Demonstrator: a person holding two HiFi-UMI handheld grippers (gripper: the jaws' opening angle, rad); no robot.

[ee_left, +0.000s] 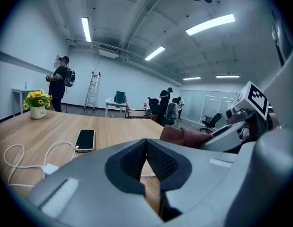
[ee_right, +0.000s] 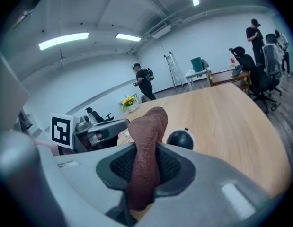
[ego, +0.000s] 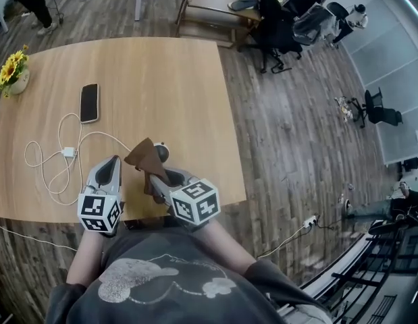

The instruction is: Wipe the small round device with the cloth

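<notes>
Approach step: right claw (ee_right: 145, 169) clamps cloth (ee_right: 147, 129) just beside round device (ee_right: 180, 139) near surface (ego: 161, 73) front edge; left claw (ee_left: 146, 161) closed, empty. Next: lower cloth onto device.

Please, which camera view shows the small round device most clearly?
The right gripper view: the small round device sits on the table just beyond the cloth clamped in the right gripper. The head view shows only part of it behind the cloth. The left gripper view does not show it.
</notes>
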